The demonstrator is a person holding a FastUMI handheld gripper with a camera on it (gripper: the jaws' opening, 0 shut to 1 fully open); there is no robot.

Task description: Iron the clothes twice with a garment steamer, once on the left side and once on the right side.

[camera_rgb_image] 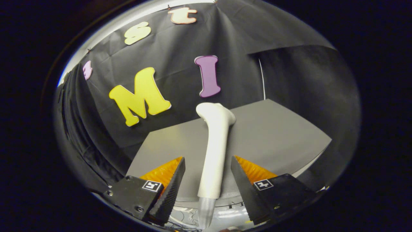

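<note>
Tool fingers spread wide, untouching, around white garment steamer on grey table.

The booth is enclosed by black cloth walls. The rear wall cloth hangs with shallow creases and folds. A second cloth panel forms the adjoining side wall; its upper edge overlaps the rear panel at the corner. A thin pale vertical line runs down the corner where the two panels meet. On the opposite side, the cloth gathers into vertical pleats. Above the top edge of the rear cloth, a bright white strip is visible. A flat grey tabletop stands against the walls, matte and evenly lit, with one corner pointing toward the side wall. Lighting is soft, without hard shadows.
</note>
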